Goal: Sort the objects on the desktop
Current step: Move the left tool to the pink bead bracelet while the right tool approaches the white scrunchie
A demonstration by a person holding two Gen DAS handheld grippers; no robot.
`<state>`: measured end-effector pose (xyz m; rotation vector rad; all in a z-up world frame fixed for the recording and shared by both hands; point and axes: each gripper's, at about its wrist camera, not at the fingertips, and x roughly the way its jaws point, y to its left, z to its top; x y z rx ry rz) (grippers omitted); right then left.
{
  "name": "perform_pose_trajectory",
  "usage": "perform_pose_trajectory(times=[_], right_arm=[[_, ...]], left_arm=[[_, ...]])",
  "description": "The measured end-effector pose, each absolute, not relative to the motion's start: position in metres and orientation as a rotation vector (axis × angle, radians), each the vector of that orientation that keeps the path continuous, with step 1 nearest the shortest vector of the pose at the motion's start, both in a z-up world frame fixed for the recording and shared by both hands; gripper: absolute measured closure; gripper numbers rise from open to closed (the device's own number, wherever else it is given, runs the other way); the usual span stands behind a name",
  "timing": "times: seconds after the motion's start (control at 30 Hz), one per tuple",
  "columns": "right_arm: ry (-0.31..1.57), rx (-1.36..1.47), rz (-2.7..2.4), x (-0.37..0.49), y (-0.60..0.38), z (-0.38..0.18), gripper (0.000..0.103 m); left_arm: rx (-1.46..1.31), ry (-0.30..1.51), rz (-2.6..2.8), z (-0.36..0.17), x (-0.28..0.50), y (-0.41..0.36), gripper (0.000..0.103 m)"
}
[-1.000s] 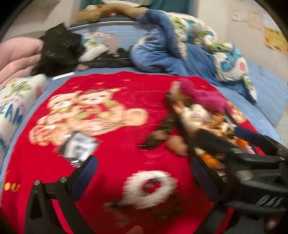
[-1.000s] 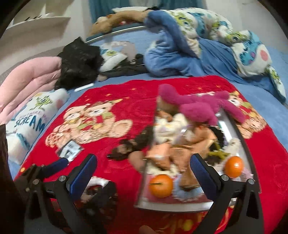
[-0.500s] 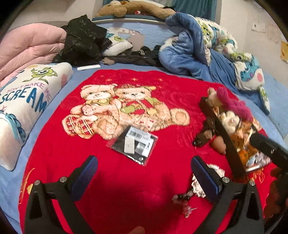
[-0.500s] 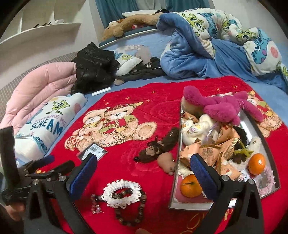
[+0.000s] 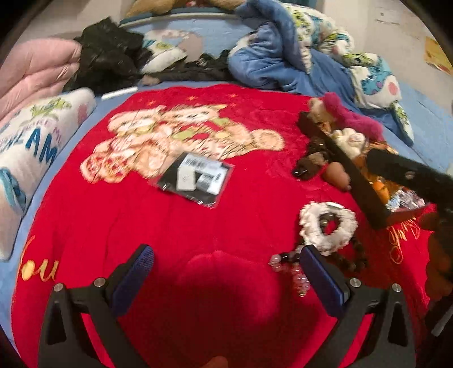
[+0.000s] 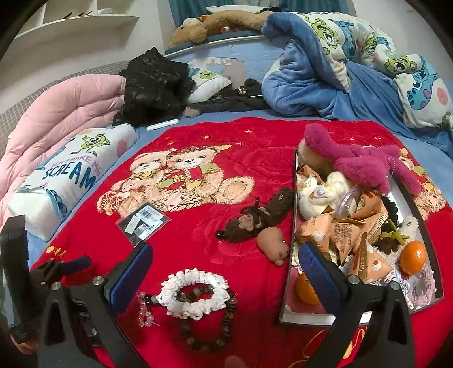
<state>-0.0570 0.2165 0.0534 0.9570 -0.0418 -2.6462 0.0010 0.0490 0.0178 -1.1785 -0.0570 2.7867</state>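
A red teddy-bear blanket (image 6: 249,147) covers the bed. On it lie a white scrunchie (image 6: 194,293) (image 5: 328,226), a brown bead bracelet (image 6: 209,331), a pink bead bracelet (image 6: 145,310), a black packet with labels (image 6: 143,223) (image 5: 196,179), a brown plush toy (image 6: 260,216) and a tan squishy toy (image 6: 273,243). A silver tray (image 6: 308,312) at the right holds a pink plush (image 6: 362,162), snack packs and oranges. My left gripper (image 5: 226,277) is open and empty above the blanket. My right gripper (image 6: 225,269) is open and empty above the scrunchie.
A white "SCREAM" pillow (image 6: 68,178), a pink quilt (image 6: 62,107), black clothing (image 6: 155,85) and a blue blanket (image 6: 325,76) ring the red blanket. A long brown plush (image 6: 226,22) lies on the headboard. The left gripper shows at the right wrist view's lower left (image 6: 51,271).
The left gripper swung away from the tray to the left, then drew back; the packet and scrunchie now sit ahead of it. The right gripper rose and pulled back from the tray.
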Motion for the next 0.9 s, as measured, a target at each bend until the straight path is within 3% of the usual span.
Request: perform_pose_trajectory(times=[0.1,0.23,0.4,0.53,0.7,0.9], right_arm=[[-0.054,0.964,-2.629,-0.056,0.215,0.047,0.001],[-0.156,1.058,-2.603,-0.055,0.219,0.020,0.016],[-0.073,1.068,-2.581,-0.054,0.207,0.017,0.027],[-0.075,1.135,-2.572,-0.055,0.205,0.010,0.028],[-0.078,1.179,-2.570,-0.059,0.208,0.004,0.038],[-0.016,1.188,-2.579,-0.057,0.204,0.001,0.038]], left_arm=[[-1.149,-0.019,2.787,0.014,0.000,0.058,0.000],[-1.189,-0.013,2.730,0.004,-0.006,0.070,0.000],[-1.207,-0.035,2.718,-0.001,-0.004,0.068,0.000],[-1.249,0.011,2.724,-0.008,-0.007,0.072,0.000],[-1.269,0.092,2.747,-0.011,-0.006,0.077,0.000],[-1.306,0.106,2.735,-0.016,-0.009,0.077,0.000]])
